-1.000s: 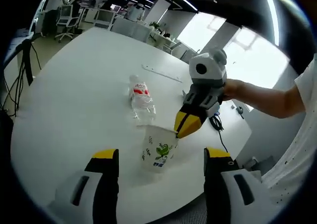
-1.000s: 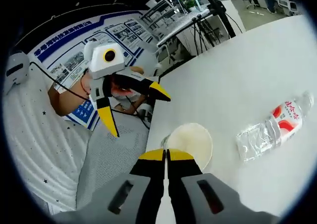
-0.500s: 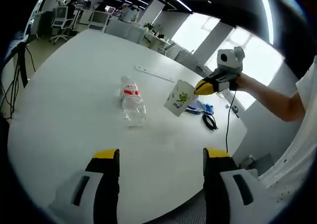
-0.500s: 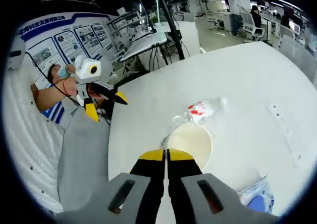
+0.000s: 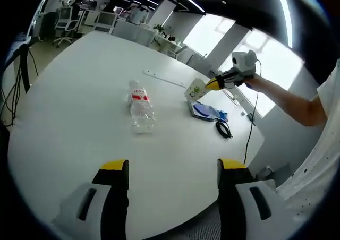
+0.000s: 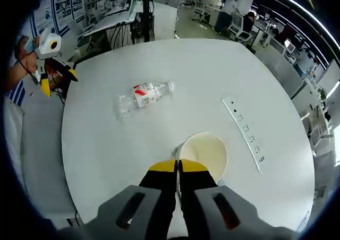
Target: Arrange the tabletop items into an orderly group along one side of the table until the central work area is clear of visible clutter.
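A white paper cup (image 6: pixel 206 151) with green print hangs above the table, and my right gripper (image 6: pixel 178 166) is shut on its rim. In the left gripper view the cup (image 5: pixel 195 90) is held over the table's right side by that gripper (image 5: pixel 214 83), just above a blue and white packet (image 5: pixel 205 111). A clear plastic bottle (image 5: pixel 140 108) with a red label lies on its side mid-table; in the right gripper view the bottle (image 6: pixel 143 95) is beyond the cup. My left gripper (image 5: pixel 172 168) stands open near the table edge, holding nothing, and appears open at the far left (image 6: pixel 53 73).
A white power strip (image 5: pixel 166 79) lies on the round white table (image 5: pixel 69 118) behind the bottle, right of the cup (image 6: pixel 245 133) in the other view. A black cable (image 5: pixel 223 129) coils near the packet. A person's arm (image 5: pixel 284 102) reaches in from the right. Office desks and chairs surround the table.
The right gripper has lifted the cup from in front of the left gripper and carried it across to the table's right side, above the packet. The bottle and the left gripper stayed put.
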The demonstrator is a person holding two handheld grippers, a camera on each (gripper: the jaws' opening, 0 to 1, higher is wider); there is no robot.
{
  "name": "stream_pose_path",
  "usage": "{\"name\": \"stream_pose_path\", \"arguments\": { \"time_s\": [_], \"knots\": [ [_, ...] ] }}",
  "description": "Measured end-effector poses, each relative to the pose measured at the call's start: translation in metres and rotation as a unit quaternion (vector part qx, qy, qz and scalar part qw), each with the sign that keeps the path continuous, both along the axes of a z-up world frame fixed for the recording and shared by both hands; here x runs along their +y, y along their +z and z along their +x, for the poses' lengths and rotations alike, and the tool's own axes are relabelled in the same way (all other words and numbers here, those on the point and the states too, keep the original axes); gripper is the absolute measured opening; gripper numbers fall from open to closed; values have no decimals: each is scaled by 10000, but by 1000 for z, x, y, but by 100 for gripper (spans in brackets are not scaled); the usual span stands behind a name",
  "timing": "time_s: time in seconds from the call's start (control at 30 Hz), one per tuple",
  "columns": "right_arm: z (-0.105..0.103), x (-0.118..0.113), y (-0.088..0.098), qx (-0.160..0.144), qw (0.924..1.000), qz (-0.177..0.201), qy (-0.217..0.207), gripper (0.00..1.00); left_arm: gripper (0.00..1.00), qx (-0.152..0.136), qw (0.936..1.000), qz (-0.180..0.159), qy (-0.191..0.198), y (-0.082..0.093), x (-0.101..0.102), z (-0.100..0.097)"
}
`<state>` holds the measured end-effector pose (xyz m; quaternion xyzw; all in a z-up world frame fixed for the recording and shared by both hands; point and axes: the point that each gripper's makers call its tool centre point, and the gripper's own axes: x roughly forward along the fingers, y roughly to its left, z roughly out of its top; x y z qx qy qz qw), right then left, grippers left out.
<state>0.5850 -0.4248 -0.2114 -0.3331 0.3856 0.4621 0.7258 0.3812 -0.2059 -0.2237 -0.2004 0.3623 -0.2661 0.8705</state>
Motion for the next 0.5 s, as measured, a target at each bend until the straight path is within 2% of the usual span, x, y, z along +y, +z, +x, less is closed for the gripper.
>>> {"name": "stream_pose_path", "arguments": {
  "time_s": [0.2, 0.5],
  "knots": [
    [5, -4, -16, -74, 9995, -270, 145, 0, 68, 50, 10000, 1, 41, -3, 2, -2],
    [6, -3, -36, 85, 9987, -392, 302, 0, 68, 85, 10000, 6, 29, -6, 1, -1]
  ]
}}
